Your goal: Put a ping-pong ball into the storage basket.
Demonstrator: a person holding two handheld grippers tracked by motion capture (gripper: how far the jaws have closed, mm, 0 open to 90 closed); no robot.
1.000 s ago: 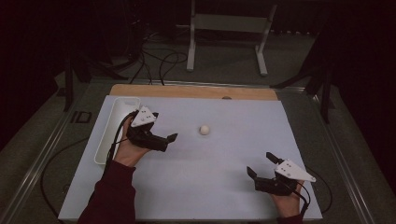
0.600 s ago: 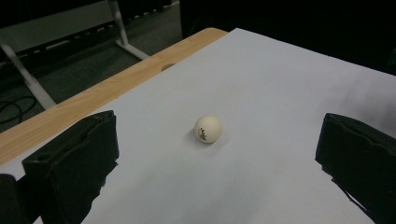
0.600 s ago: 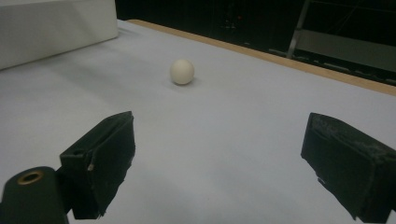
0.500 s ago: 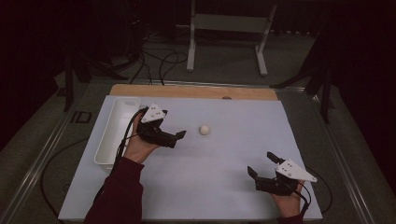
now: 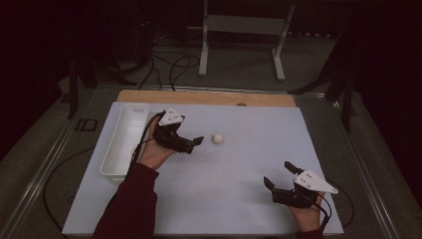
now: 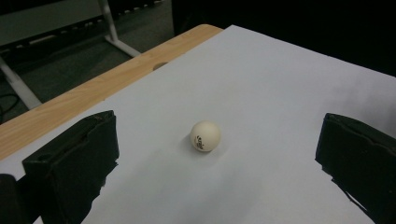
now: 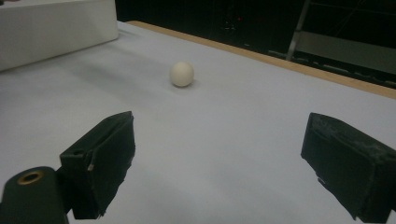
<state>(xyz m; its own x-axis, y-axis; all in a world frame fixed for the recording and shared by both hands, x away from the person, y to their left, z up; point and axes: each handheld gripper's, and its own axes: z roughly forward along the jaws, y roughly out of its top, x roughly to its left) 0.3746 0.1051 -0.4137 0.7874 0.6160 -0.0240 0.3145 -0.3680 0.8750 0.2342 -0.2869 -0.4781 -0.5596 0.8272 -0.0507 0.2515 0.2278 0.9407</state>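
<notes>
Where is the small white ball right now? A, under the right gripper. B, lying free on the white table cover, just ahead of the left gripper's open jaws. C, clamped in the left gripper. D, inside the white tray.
B: the ball lies free on the cover ahead of the open left gripper.

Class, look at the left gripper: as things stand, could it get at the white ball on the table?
Probably yes. The left gripper has its jaws open just short of the ball, with bare white sheet between them.
</notes>
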